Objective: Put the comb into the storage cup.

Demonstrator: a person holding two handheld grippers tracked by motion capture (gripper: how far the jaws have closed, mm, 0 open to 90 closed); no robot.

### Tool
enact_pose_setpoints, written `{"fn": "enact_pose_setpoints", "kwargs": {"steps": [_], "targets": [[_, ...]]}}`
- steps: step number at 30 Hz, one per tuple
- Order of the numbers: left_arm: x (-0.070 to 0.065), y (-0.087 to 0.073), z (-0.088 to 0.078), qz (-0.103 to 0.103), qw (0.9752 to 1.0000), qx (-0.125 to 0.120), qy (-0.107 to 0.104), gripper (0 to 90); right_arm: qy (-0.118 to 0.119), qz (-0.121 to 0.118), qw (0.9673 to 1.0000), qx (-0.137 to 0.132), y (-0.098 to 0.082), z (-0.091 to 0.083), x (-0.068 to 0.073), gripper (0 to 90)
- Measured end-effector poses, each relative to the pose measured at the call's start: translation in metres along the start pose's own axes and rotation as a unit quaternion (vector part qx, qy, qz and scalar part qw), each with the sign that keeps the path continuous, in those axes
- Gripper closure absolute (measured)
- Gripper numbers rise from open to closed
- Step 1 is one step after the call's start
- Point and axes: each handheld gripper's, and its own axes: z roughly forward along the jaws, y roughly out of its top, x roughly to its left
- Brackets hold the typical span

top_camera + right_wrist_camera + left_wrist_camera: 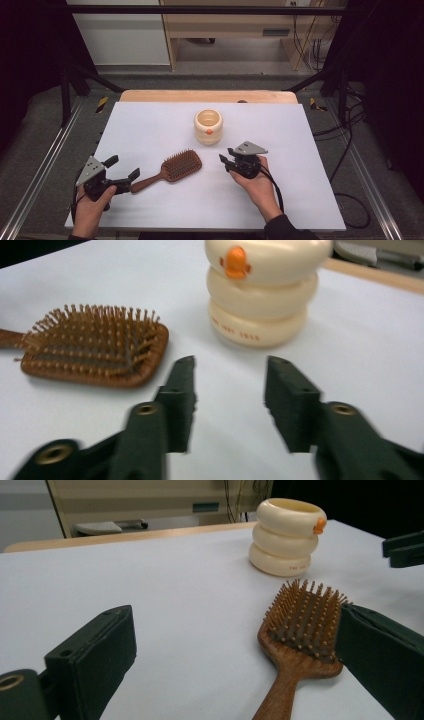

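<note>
Nothing grasped yet. Brush (175, 168) lies on table (150, 130), cup (208, 127) at its 1 o'clock. Left claw (121, 169) wide open beside the brush handle; right claw (224, 161) half open, empty, at the brush's 3 o'clock.

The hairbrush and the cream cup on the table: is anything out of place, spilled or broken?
Nothing stands out. The hairbrush lies flat with its bristles up and looks whole. The cream cup stands upright behind it, apart from it, with no spill on the white table. Both grippers hold nothing.

left gripper (121, 169): jaws wide apart, nothing gripped | right gripper (225, 161): jaws parted, nothing between
</note>
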Motion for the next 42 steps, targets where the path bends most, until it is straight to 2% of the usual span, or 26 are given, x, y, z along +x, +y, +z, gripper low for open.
{"fn": "enact_pose_setpoints", "kwargs": {"steps": [3,6,7,9,10,12,13,14,18,23,26,28,29,34,37,40,42], "targets": [[-0.004,0.009,0.010,0.010,0.9993,0.032,-0.016,4.3,-0.006,0.008,0.9999,0.002,-0.008,-0.017,-0.006,36.9],[-0.009,0.018,0.019,0.028,0.9970,0.067,-0.030,5.1,-0.020,0.017,0.9995,-0.016,-0.017,-0.037,-0.015,23.7],[-0.011,0.020,0.021,0.033,0.9960,0.076,-0.032,5.1,-0.022,0.027,0.9993,-0.016,-0.021,-0.047,-0.022,16.7],[-0.016,0.025,0.026,0.054,0.9927,0.102,-0.035,5.1,-0.027,0.030,0.9990,-0.018,-0.024,-0.052,-0.025,14.2],[-0.017,0.026,0.028,0.059,0.9914,0.110,-0.038,5.1,-0.032,0.028,0.9988,-0.023,-0.027,-0.059,-0.028,11.9],[-0.021,0.028,0.032,0.070,0.9874,0.134,-0.046,5.2,-0.034,0.022,0.9988,-0.027,-0.034,-0.068,-0.035,8.4],[-0.024,0.028,0.033,0.080,0.9847,0.147,-0.049,5.2,-0.040,0.020,0.9984,-0.034,-0.039,-0.076,-0.039,8.8],[-0.025,0.028,0.035,0.088,0.9814,0.161,-0.054,5.2,-0.040,0.020,0.9984,-0.034,-0.039,-0.076,-0.039,8.8],[-0.031,0.026,0.044,0.126,0.9657,0.217,-0.065,6.6,-0.039,0.016,0.9976,-0.055,-0.041,-0.085,-0.045,7.9],[-0.035,0.024,0.057,0.151,0.9494,0.264,-0.079,11.4,-0.042,0.015,0.9967,-0.067,-0.043,-0.089,-0.047,8.2],[-0.037,0.021,0.065,0.166,0.9376,0.291,-0.092,13.2,-0.044,0.020,0.9970,-0.061,-0.046,-0.087,-0.050,8.9],[-0.038,0.020,0.069,0.169,0.9353,0.297,-0.093,16.4,-0.047,0.023,0.9970,-0.058,-0.047,-0.087,-0.052,9.3],[-0.038,0.019,0.072,0.169,0.9320,0.305,-0.099,17.7,-0.047,0.025,0.9969,-0.057,-0.048,-0.086,-0.052,9.4],[-0.038,0.019,0.078,0.173,0.9238,0.324,-0.107,26.6,-0.047,0.031,0.9971,-0.052,-0.051,-0.085,-0.054,10.2],[-0.039,0.019,0.081,0.174,0.9194,0.335,-0.110,34.5,-0.046,0.034,0.9972,-0.047,-0.053,-0.086,-0.055,10.7],[-0.038,0.020,0.085,0.170,0.9166,0.344,-0.111,43.5,-0.047,0.038,0.9969,-0.050,-0.053,-0.086,-0.057,10.8],[-0.037,0.020,0.087,0.170,0.9129,0.352,-0.117,47.2,-0.048,0.040,0.9968,-0.050,-0.053,-0.087,-0.058,11.0]]}}
